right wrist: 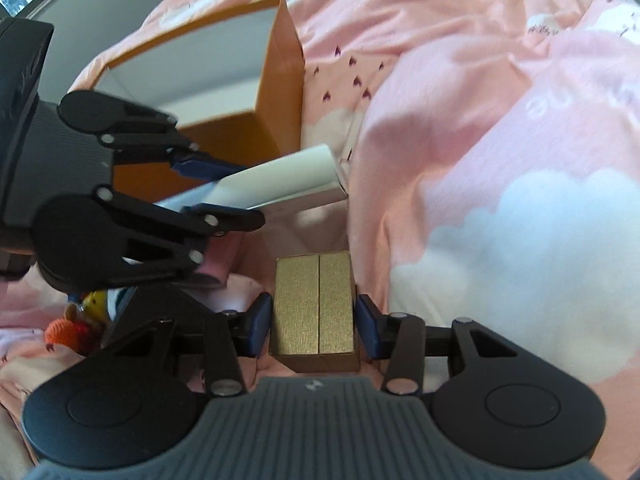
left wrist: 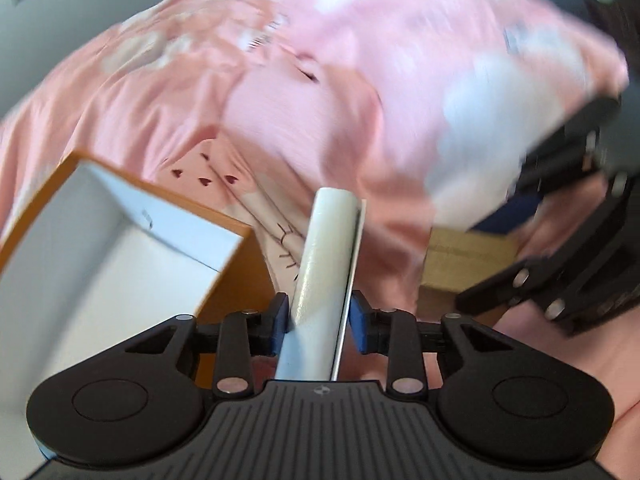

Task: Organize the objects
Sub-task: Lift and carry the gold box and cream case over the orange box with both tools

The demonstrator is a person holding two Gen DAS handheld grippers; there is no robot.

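The left gripper [left wrist: 319, 322] has its blue fingers [left wrist: 280, 320] closed most of the way onto a long white box [left wrist: 326, 280], one pad on each long side; the box runs forward from between them, and its far end sticks out well past the fingertips. In the right wrist view the same white box [right wrist: 280, 184] shows held off the bed in the left gripper [right wrist: 224, 192], just in front of the orange box. The right gripper [right wrist: 313, 326] holds a small gold box [right wrist: 314, 308] at a moderate opening, with a blue pad [right wrist: 258, 328] pressed against each side of it and a seam running down the middle of its top face. To the left of the left gripper an open orange box [left wrist: 224, 216] with a white inside sits on the bed, with its near corner close to the white box. All of this is over a bed covered with a pink sheet [right wrist: 460, 128] printed with white clouds and small dark hearts. A few small colourful toys [right wrist: 80, 320] lie at the near left under the left gripper, too hidden to identify.
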